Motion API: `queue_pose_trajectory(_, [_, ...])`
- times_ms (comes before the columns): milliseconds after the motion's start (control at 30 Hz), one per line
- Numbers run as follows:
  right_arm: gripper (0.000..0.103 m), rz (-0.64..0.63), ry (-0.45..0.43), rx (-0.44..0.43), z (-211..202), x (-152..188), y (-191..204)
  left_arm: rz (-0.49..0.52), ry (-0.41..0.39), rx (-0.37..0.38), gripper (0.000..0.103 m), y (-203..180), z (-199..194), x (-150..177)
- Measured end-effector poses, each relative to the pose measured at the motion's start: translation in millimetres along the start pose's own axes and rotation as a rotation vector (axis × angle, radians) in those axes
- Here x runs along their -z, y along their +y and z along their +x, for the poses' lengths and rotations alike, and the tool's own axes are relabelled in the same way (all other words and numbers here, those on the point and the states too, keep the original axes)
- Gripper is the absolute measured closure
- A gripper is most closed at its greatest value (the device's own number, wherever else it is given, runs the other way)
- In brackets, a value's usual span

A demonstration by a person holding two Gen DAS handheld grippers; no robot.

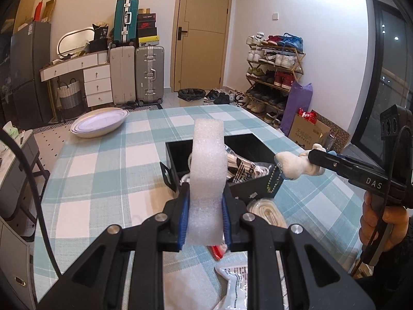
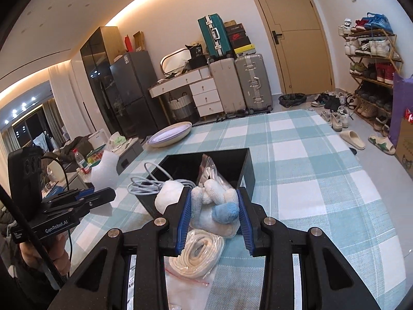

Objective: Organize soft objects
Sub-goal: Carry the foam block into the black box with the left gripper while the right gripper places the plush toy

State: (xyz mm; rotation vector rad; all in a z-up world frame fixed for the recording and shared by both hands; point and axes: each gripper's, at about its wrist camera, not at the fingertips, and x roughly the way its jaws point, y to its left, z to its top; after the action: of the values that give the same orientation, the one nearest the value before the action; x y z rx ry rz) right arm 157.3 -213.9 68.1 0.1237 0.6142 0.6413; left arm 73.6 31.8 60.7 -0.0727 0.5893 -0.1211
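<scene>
A white foam strip (image 1: 206, 178), bent into an arch, is clamped between the blue-padded fingers of the left gripper (image 1: 205, 215) and held above the near edge of an open black rectangular box (image 1: 254, 186) on the teal-and-white checked tablecloth (image 1: 108, 160). A white-and-blue plush toy (image 2: 215, 208) with a bead chain is pinched in the right gripper (image 2: 213, 217), just at the box's near right corner. The box already holds a bagged pair of black-and-white laces (image 1: 244, 169) and a coil of pale cable (image 2: 147, 186). A bagged cream rope coil (image 2: 198, 254) lies on the cloth just in front of the box.

The step in hand is judged to be the placing of both held items into the box. It would be done well if each gripper were carried fully over the opening and lowered before release, one at a time, so that the springy foam is not left perched on the rim.

The foam's long axis is seen running away from the left camera and upward, its free end pointing toward the box and the door beyond. The plush lies crosswise between the right pads, its blue tip toward the right.
</scene>
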Motion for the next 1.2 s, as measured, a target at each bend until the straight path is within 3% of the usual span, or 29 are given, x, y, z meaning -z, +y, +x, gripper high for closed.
queue_pose_trajectory(600, [0.068, -0.023, -0.015, 0.082, 26.1, -21.8, 7.3, -0.036, -0.02, -0.045, 0.083, 22.3, 26.7, -26.3])
queue_pose_trajectory(1200, [0.068, -0.042, 0.013, 0.095, 53.3, -28.9, 3.5, -0.029, 0.043, -0.044, 0.083, 26.9, 69.3, -33.1])
